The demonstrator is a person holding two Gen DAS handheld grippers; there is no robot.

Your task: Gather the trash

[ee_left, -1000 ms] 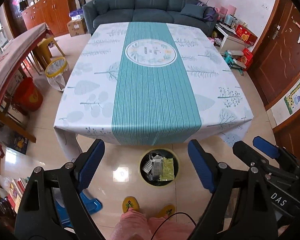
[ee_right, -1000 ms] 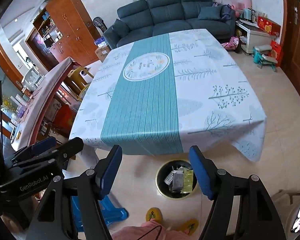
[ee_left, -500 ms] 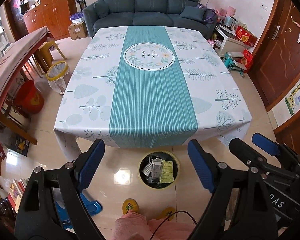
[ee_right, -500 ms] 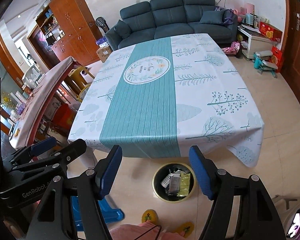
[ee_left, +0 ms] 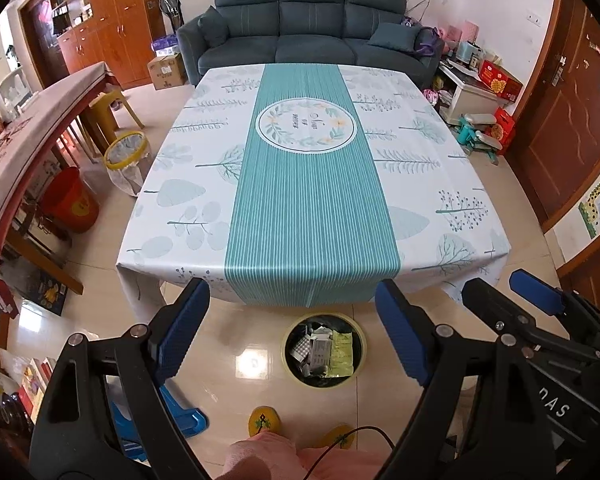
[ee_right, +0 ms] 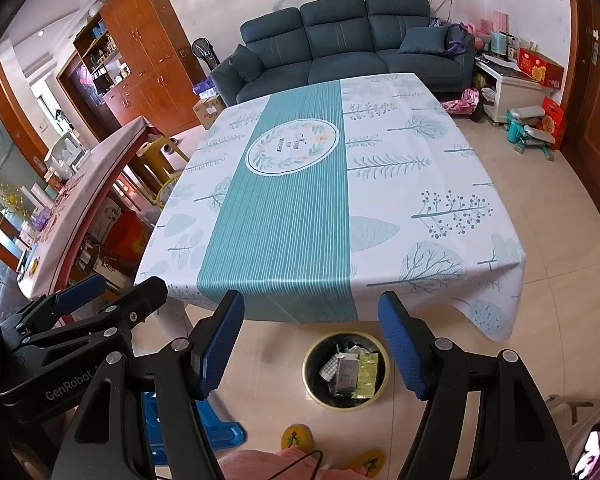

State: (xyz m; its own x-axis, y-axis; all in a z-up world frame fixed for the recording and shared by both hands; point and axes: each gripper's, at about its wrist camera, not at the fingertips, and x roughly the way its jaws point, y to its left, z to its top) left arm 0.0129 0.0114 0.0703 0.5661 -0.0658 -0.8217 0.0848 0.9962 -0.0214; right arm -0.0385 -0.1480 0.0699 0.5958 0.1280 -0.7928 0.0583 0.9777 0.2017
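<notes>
The table (ee_left: 312, 184) filled most of what you saw, its cloth bare, with no trash on the top in either view. On the floor just off its near edge stood the bin (ee_left: 323, 354), round and already holding wrappers (ee_left: 342, 352) and small cartons. You held both grippers above it, tilted down. The left gripper (ee_left: 292, 332) was spread wide with nothing between its pads, and the bin lay below and slightly right of its centre. The right gripper (ee_right: 312, 344) was likewise released and empty, with the bin almost centred between its fingers, so I judge it marginally the better placed. The wrappers lay roughly lengthwise away from you. The collecting looked finished.
</notes>
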